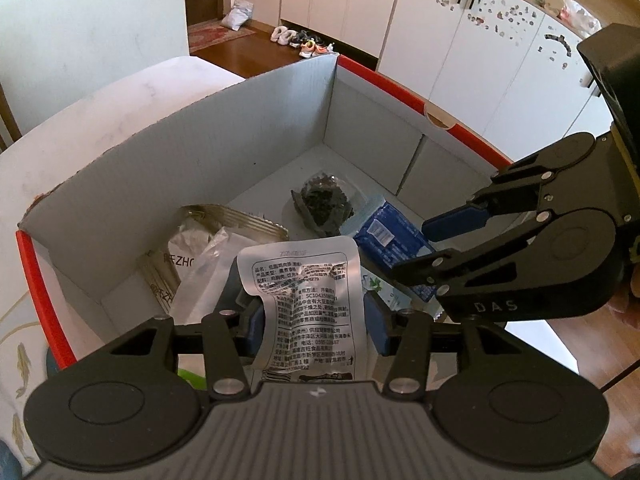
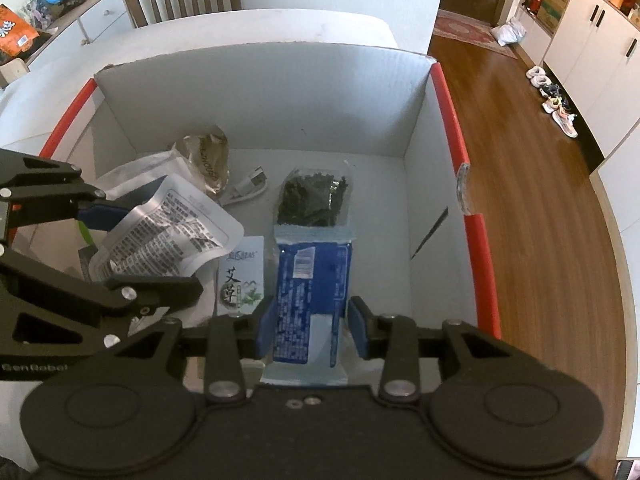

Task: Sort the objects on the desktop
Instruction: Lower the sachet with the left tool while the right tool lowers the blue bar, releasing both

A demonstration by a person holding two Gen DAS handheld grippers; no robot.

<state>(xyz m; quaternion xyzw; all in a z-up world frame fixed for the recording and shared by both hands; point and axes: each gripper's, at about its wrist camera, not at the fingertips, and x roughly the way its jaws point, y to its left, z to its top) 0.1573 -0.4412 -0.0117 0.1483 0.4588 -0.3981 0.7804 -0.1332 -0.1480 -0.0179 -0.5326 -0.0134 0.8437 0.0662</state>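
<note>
On the left, we hold a silver foil food pouch with black print (image 1: 304, 304) between the blue pads of our left gripper (image 1: 316, 326). The pads sit beside it with gaps showing, so we think the claw is let go, not squeezing. The pouch hangs over the left side of the big grey cardboard box with red edges (image 1: 120, 184). It looks light, crinkly and slippery, so we should pinch it at a flat sealed edge. Its long side runs away from the claw, tipping down into the box.

In the middle lie a small white herb packet (image 2: 240, 276) and a clear bag of dark bits (image 2: 312, 196).

On the right, our right gripper (image 2: 306, 326) has a blue plastic snack pack (image 2: 308, 284) between its pads. A gap shows on the right side, so this claw looks loose too. The pack seems soft and light. Its long side points straight ahead, toward the far wall of the box.
</note>
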